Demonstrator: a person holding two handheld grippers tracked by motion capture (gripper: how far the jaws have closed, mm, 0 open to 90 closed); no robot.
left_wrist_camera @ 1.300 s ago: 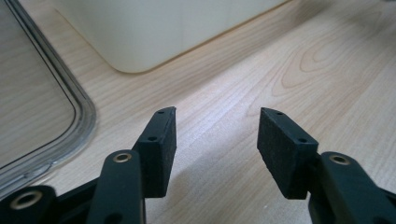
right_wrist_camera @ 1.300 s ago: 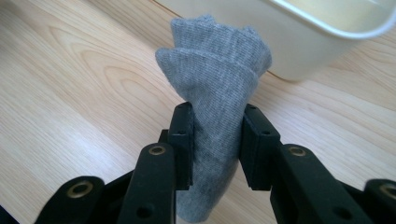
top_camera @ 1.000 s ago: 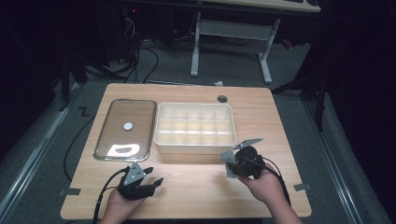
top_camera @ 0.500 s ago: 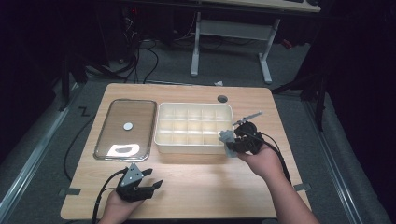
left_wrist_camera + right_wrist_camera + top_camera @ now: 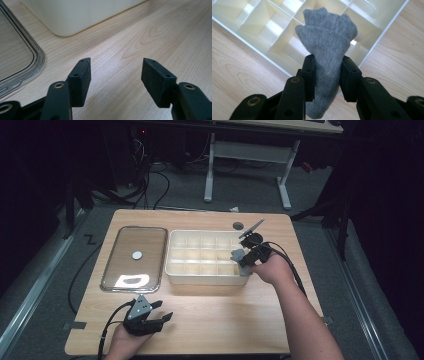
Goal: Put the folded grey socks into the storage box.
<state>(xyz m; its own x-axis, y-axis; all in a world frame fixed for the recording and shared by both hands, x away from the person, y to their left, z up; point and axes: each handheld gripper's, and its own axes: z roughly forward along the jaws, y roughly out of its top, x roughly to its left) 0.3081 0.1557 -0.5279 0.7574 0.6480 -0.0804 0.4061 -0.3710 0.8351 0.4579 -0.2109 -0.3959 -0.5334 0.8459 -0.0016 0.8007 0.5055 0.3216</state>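
Note:
A rolled grey sock [image 5: 327, 47] is pinched between the jaws of my right gripper [image 5: 326, 75], which is shut on it. In the high view the right gripper [image 5: 245, 259] holds the grey sock [image 5: 237, 255] over the near right corner of the cream divided box [image 5: 202, 278]. The box's compartments [image 5: 287, 32] lie below the sock and look bare. My left gripper [image 5: 159, 319] rests near the table's front edge, its jaws open with nothing between them, above the bare wood [image 5: 113, 75].
A clear lid [image 5: 135, 257] with a round white spot lies flat left of the box, its rim [image 5: 37, 62] close to the left gripper. A dark round hole [image 5: 238, 225] sits in the table behind the box. A desk frame stands beyond the table.
My right gripper has carried the sock from the table in front of the box, up and away, to over the box's near right corner. The left gripper has stayed put.

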